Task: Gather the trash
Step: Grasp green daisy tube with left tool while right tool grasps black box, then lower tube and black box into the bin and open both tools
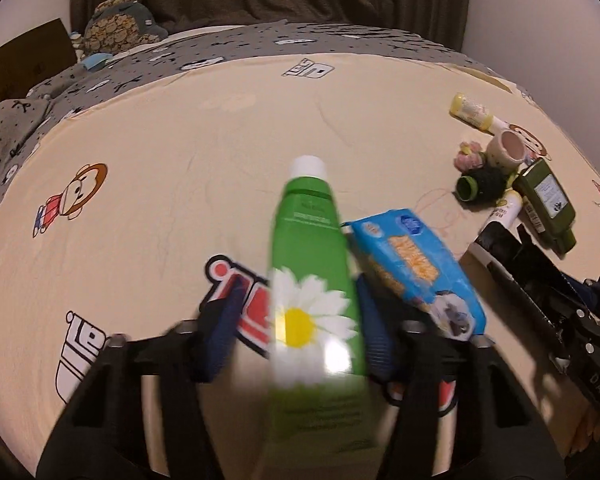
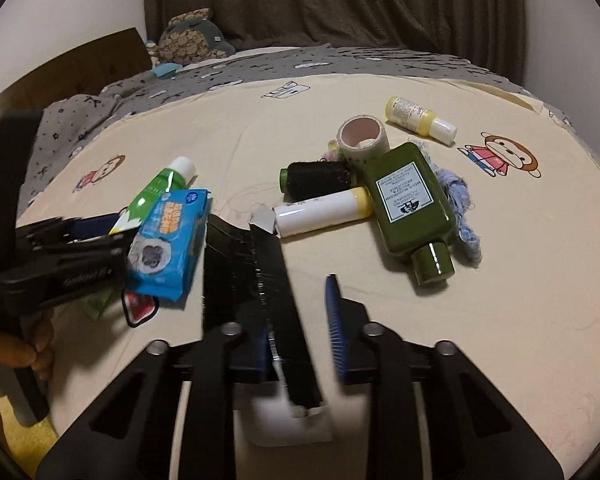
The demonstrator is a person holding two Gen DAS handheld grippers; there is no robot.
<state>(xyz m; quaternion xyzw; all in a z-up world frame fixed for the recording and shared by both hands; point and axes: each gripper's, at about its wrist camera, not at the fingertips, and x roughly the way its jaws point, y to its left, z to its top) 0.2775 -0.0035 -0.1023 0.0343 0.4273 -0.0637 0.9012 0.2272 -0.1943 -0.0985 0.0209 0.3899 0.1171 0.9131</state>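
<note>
Left gripper (image 1: 296, 304): jaws partly apart around the green tube (image 1: 312, 248); right pad at its edge, left pad a little clear of it.
Green tube: white cap pointing away, daisy print; small text blurred.
Right gripper (image 2: 296, 312): narrow; black carton (image 2: 260, 272) lies against the left pad, a sliver of gap at the right pad; "DAS" on its body.
Blue packet (image 2: 168, 236): touching the tube, orange writing unreadable.
Cream sheet (image 2: 500, 320): cartoon monkeys, bears everything.
White-and-yellow tube (image 2: 324, 212): beyond the carton.
Olive bottle (image 2: 412, 204): label reads "ORIGINS MEGA-MUSHROOM".
Black spool (image 2: 320, 178), tape roll (image 2: 362, 134), yellow bottle (image 2: 420, 120): farther back.
</note>
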